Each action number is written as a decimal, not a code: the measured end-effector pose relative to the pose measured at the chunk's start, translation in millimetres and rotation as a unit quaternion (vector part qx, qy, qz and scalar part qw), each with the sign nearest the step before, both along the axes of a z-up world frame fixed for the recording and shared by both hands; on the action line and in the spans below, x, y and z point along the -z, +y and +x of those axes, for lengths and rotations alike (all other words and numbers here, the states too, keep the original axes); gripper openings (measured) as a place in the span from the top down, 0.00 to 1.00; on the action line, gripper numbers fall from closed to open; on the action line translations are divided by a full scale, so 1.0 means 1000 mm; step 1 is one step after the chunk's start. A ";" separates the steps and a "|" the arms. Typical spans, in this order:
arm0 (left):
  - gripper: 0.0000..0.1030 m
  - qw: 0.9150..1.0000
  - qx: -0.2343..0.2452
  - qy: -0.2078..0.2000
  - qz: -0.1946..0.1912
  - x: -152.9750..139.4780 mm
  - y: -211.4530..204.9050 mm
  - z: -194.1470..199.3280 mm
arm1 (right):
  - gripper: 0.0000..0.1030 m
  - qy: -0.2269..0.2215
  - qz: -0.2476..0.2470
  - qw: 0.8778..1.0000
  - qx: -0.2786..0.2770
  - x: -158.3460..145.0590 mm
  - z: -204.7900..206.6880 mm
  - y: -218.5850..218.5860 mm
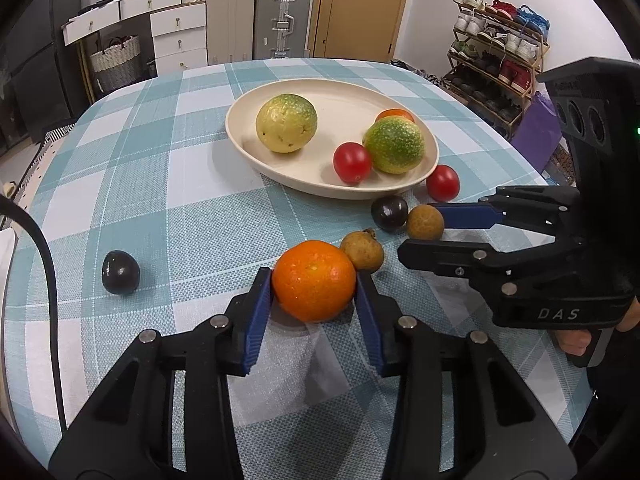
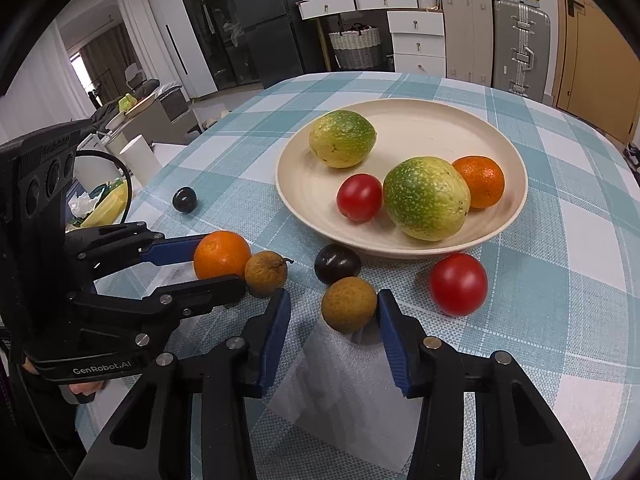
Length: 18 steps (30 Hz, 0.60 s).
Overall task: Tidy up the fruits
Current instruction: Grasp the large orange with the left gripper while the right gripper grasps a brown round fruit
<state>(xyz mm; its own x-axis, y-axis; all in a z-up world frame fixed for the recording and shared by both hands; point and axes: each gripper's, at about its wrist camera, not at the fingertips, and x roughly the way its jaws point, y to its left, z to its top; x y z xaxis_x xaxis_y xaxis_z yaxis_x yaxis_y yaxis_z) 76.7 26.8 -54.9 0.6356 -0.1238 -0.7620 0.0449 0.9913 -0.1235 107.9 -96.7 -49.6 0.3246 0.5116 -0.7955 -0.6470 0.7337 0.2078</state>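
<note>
The orange (image 1: 314,280) sits on the tabletop (image 1: 160,208), pinched in the left gripper (image 1: 314,300) jaws; the right gripper (image 2: 334,320) is spread around a longan (image 2: 349,304). Lifting could nudge its neighbour longan (image 1: 362,251) rolling.

The left wrist camera sits low behind the left tool (image 1: 314,284), close over the tabletop (image 1: 160,184), facing along its fingers toward the cream plate (image 1: 248,92), the suitcases (image 1: 256,16) and the door (image 1: 360,4), with the right tool (image 1: 416,234) entering from its right edge. The right wrist camera sits equally low behind the right tool (image 2: 332,312), facing the plate (image 2: 400,108) from further right and angled leftward toward the drawers (image 2: 416,28) and dark cabinets (image 2: 256,20), with the left tool (image 2: 218,256) at its left edge. Both views share the plate, the loose fruit before it, the checked tabletop (image 2: 560,240), the drawers and the suitcases (image 2: 492,36).
</note>
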 end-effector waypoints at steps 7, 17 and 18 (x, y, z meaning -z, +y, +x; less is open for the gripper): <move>0.63 1.000 0.004 -0.008 0.003 -0.002 -0.002 -0.002 | 0.62 -0.001 0.001 1.000 0.000 0.000 0.000 -0.001; 0.63 1.000 0.003 -0.025 -0.002 -0.010 -0.001 -0.007 | 0.72 -0.001 0.002 1.000 0.006 0.001 0.003 -0.006; 0.63 1.000 0.003 -0.027 -0.003 -0.011 0.000 -0.008 | 0.72 -0.001 0.001 1.000 0.006 0.001 0.002 -0.006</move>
